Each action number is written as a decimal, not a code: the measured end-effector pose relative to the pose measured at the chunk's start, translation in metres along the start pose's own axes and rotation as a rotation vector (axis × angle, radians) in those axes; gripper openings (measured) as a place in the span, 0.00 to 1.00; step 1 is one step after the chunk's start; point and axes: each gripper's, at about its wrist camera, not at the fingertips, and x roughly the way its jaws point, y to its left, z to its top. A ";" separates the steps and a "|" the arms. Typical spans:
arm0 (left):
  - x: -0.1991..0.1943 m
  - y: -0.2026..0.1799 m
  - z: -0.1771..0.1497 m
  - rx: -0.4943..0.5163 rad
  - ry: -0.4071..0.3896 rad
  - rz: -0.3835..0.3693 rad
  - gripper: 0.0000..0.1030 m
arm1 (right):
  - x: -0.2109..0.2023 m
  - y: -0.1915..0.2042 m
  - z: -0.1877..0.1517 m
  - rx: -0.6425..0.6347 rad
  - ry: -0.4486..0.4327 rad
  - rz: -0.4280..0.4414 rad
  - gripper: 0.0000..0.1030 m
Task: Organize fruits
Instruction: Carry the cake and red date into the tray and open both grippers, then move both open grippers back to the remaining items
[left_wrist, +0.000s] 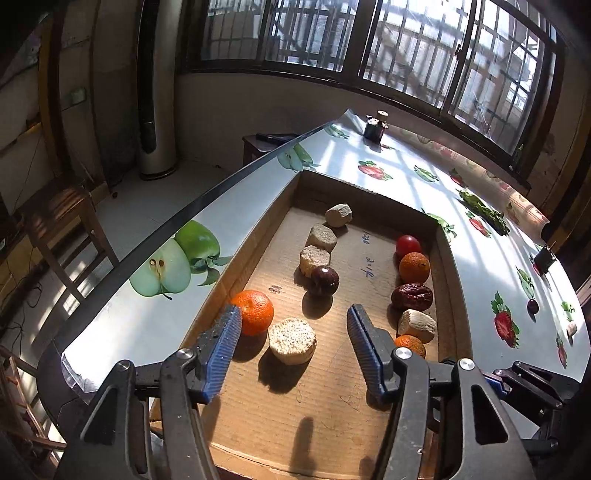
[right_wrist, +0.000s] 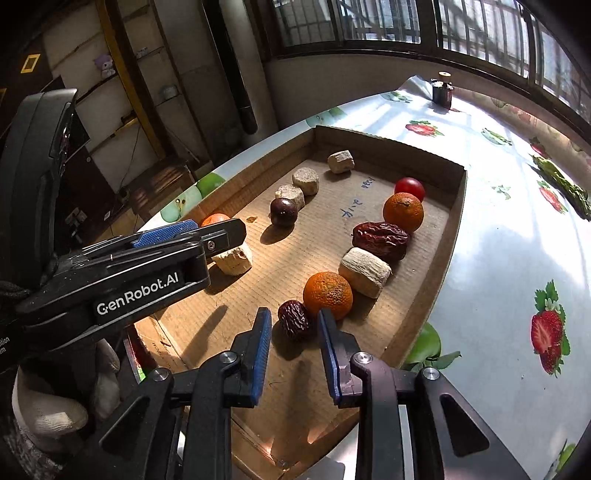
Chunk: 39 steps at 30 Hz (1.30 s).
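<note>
Cardboard tray (right_wrist: 436, 258), "GenRobot.AI" left tongs (right_wrist: 221, 236)

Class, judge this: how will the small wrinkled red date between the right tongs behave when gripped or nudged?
The date looks small, so probably light. Its wrinkled skin should grip the ribbed right tongs well. Being oblong, it seems likelier to slide than roll.

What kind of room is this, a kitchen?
Probably a room in someone's home, maybe a dining area. A table with a fruit-print cloth stands by barred windows, a wooden chair sits beside it.
</note>
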 end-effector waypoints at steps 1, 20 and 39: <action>-0.006 -0.002 0.000 0.010 -0.021 0.018 0.66 | -0.006 -0.002 0.000 0.011 -0.015 0.001 0.42; -0.058 -0.076 -0.014 0.186 -0.134 0.080 0.84 | -0.083 -0.080 -0.046 0.216 -0.135 -0.081 0.62; -0.058 -0.165 -0.036 0.353 -0.048 -0.181 0.84 | -0.224 -0.280 -0.137 0.561 -0.195 -0.460 0.65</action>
